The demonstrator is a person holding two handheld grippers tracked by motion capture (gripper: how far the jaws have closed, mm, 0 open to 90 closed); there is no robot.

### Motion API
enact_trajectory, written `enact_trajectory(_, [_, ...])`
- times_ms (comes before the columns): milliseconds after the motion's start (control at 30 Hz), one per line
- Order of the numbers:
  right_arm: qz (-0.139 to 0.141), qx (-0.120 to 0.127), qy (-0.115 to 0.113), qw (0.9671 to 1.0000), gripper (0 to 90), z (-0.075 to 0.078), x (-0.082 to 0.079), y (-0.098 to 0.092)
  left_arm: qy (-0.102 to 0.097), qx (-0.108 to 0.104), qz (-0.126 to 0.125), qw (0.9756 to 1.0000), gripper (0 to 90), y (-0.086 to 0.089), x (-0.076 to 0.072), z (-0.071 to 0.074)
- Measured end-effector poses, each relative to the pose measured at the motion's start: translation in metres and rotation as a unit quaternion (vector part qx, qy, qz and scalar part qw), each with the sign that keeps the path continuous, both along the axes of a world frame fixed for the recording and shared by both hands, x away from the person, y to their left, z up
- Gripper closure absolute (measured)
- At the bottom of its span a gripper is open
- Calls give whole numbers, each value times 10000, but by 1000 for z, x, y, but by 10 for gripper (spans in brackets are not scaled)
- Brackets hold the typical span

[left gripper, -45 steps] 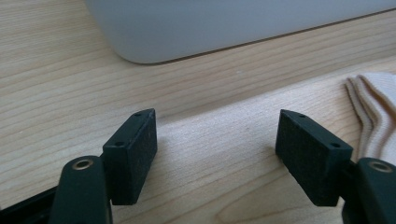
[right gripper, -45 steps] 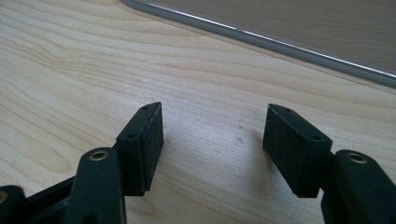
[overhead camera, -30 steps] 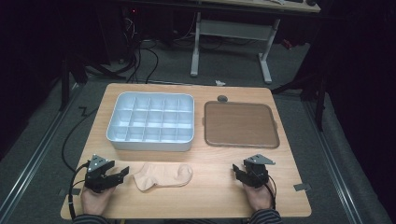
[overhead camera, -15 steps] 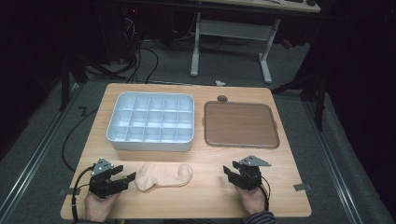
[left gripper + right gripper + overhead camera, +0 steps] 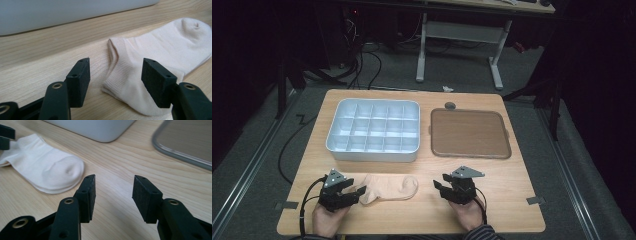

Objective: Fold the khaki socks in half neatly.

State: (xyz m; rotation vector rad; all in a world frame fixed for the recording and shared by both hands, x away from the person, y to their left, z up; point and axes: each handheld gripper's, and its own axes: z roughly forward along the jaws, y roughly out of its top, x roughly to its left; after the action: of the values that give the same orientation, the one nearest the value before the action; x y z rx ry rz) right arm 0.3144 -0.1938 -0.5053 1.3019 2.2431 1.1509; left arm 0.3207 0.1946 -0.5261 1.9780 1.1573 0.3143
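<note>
table [image 5: 512, 200]: light wood, dark room around it
sock [image 5: 389, 187]: flat at near edge, between both grippers
left gripper [image 5: 358, 192]: jaws wide, straddling the sock's cuff
right gripper [image 5: 440, 186]: jaws wide, holding nothing
far left: white divided bin [image 5: 373, 130]
far right: brown tray [image 5: 469, 133]

**Sock lies between two tools at counter's near edge**

On the counter [image 5: 517, 200], a compartmented tray [image 5: 373, 129] sits at the far left, with a flat board [image 5: 469, 133] just beside it to the right. A small round disc [image 5: 450, 105] rests behind the board, near the far edge. In front of the tray, a sock [image 5: 388, 187] lies flat along the near edge. The left tool [image 5: 357, 192] sits at the sock's left end, jaws parted on either side of the cuff. The right tool [image 5: 438, 187] rests right of the sock, apart from it, before the board. Behind the counter stands a desk frame [image 5: 457, 35] on the floor.
</note>
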Motion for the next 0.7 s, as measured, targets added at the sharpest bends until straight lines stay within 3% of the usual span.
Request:
enact_trajectory(433, [440,-8,95,9990,556,2,11,42,-34,153,-91,9998,442,-9,2,0])
enact_trajectory(700, [400,-25,261,9989,560,-4,22,56,-26,212,-58,9998,459,-10,2,-1])
